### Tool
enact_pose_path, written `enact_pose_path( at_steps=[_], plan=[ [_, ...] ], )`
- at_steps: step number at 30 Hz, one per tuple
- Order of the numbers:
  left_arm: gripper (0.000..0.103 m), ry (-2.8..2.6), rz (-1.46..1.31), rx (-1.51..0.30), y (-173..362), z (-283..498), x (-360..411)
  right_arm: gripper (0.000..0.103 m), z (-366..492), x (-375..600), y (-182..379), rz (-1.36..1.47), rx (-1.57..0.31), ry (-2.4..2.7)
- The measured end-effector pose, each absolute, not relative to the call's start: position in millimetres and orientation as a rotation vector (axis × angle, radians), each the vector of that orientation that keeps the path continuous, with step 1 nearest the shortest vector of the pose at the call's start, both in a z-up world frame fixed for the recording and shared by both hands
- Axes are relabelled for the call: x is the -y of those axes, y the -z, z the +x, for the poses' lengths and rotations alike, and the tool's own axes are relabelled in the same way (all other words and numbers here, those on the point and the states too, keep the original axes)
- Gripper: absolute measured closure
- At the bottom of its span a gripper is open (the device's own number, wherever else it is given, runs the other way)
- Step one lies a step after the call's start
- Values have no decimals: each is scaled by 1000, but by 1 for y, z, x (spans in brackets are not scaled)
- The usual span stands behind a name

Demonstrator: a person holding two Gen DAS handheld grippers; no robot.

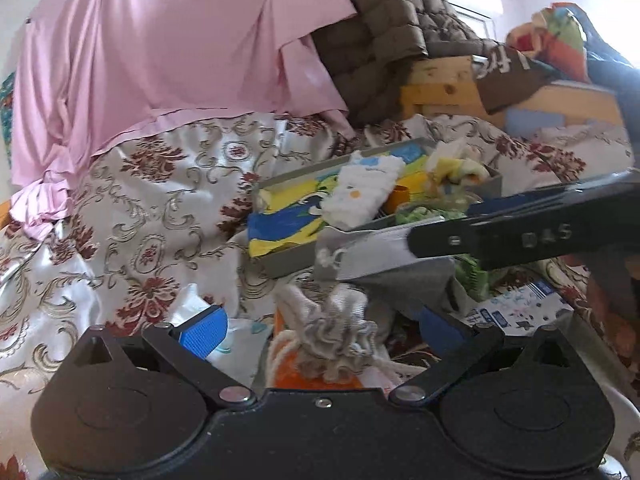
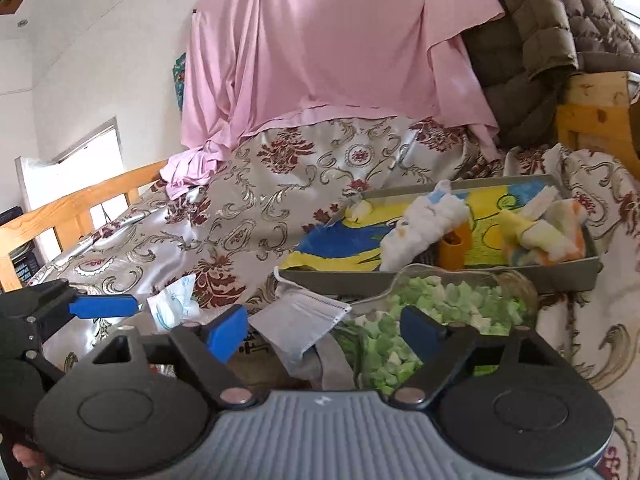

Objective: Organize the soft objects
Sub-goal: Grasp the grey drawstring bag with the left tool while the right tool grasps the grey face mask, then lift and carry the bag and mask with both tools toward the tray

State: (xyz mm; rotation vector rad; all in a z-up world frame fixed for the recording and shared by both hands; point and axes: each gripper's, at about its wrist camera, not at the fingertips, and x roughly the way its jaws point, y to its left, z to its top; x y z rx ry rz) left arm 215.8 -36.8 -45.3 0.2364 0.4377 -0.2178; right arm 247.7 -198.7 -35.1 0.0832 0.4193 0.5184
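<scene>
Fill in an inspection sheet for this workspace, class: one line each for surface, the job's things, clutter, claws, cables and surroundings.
Surface: bed under a floral bedspread, rumpled.
Job's things: grey tray holding a white cloth and a striped pastel cloth; a face mask and a beige ruffled cloth lie outside the tray.
Clutter: orange cup in the tray; green-and-white chunky piece in front of it; tissue pack.
Claws: left claw open, over the ruffled cloth; right claw open, over the mask.
Cables: nothing seen.
Surroundings: pink sheet, brown quilted blanket, wooden bed rail.
</scene>
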Motion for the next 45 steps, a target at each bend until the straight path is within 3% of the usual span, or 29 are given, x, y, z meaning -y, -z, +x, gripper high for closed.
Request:
enact_pose_path(
  at_steps=[8,17,22,23,26,33,45],
  plan=[
    [14,260,279,-466,50,222,47,43,250,191,42,82,-425,-604],
    [26,261,227,-555,57,235,42,45,247,183,43,77,-444,-645],
    [46,235,152,-592,58,241,33,59,245,179,43,56,-433,-640],
    [51,226,137,-597,58,242,32,67,244,178,43,46,-430,-637],
    [55,222,97,-603,56,244,28,77,241,175,41,17,-417,-628],
    [59,199,94,-581,48,236,31,92,228,171,30,-39,-342,-642],
    [59,111,30,-466,7,217,23,95,228,209,-6,93,-233,-585]
  ],
)
